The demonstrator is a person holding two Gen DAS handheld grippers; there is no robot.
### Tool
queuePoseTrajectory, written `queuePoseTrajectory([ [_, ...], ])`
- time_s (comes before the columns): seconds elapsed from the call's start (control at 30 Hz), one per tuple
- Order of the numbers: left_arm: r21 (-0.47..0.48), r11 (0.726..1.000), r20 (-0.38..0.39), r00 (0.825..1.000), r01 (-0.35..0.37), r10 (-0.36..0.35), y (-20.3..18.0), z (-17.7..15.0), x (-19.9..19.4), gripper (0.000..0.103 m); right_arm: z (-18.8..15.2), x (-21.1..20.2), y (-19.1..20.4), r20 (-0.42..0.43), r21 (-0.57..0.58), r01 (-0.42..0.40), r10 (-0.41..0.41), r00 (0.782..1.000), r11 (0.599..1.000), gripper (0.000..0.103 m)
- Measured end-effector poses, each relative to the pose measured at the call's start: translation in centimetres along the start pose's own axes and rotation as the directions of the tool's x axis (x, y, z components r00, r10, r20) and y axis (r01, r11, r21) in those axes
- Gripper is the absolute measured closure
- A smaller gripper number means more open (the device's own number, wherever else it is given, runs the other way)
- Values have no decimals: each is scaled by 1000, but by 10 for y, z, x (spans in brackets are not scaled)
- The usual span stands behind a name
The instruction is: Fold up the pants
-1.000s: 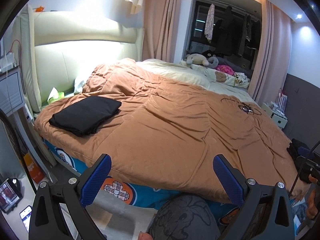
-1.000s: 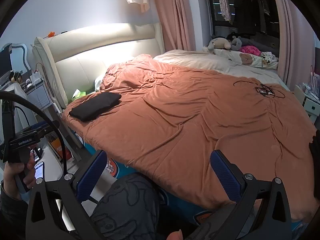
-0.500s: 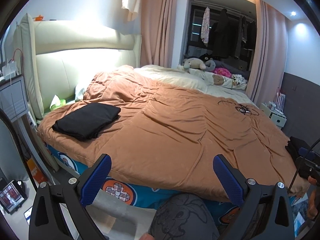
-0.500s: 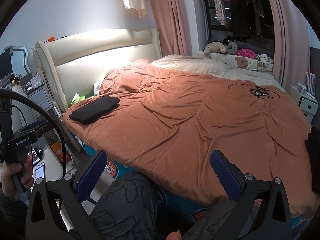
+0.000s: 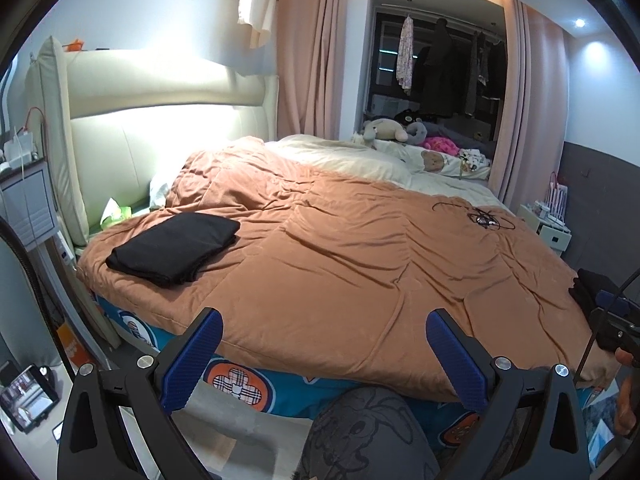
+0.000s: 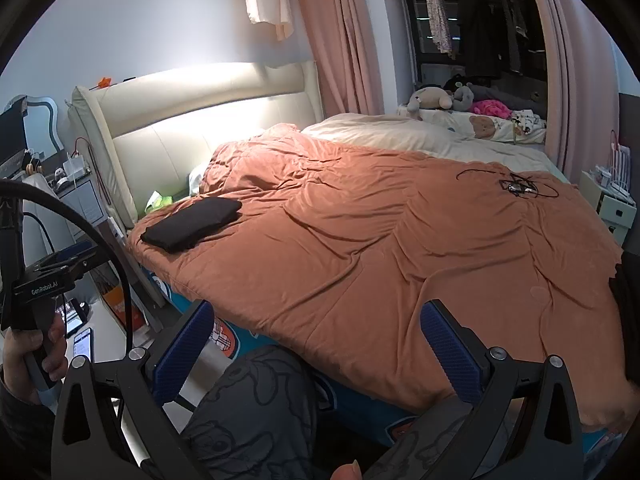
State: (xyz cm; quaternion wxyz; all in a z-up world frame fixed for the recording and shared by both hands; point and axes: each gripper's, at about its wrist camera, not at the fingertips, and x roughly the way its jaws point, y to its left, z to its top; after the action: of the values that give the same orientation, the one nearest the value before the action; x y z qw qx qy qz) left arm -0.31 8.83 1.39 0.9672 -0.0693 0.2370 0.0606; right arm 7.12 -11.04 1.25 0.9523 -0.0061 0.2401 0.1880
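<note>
Two grippers, both held off the near edge of the bed with nothing between the tongs.

Left side of room: grey bedside unit [image 5: 28, 204] with cables; a phone [image 6: 82, 346] lit on the floor below; a hand [image 6: 28, 356] gripping the handle of the left device, seen from the right wrist view.

Headboard [image 5: 160, 120]: cream, padded, brightly lit. A green tissue pack [image 5: 114, 216] lies at its foot.

Black pants [image 5: 174, 248]: folded into a flat rectangle, lying on the orange duvet [image 5: 360, 264] near its left corner by the headboard, well apart from both grippers.

Left gripper [image 5: 324, 354]: blue-padded tongs spread wide apart, empty, hovering over the bed's near edge and the blue patterned sheet [image 5: 256, 384].

Right gripper [image 6: 316, 340]: tongs likewise wide apart, empty, above a knee in grey printed trousers [image 6: 256, 408].

Centre, far: cream blanket [image 5: 344, 160] beyond the duvet; pink curtains [image 5: 308, 60]; soft toys [image 5: 384, 130] at the far edge.

Right: a tangle of black cable [image 5: 482, 218] on the duvet; a white nightstand [image 5: 546, 228]; a second dark garment [image 5: 590, 292] at the bed's right edge, its form unclear.
</note>
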Motion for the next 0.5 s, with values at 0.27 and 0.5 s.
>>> queuePoseTrajectory([
  [0.27, 3, 1000, 1, 1000, 1, -1, -2, -1, -1, 0, -1, 0, 0, -2, 3, 1, -1, 1000, 1000, 0],
  [0.5, 5, 1000, 0, 1000, 2, -2, -4, -1, -1, 1, -3, -2, 1, -3, 10, 5, -5, 1000, 1000, 0],
])
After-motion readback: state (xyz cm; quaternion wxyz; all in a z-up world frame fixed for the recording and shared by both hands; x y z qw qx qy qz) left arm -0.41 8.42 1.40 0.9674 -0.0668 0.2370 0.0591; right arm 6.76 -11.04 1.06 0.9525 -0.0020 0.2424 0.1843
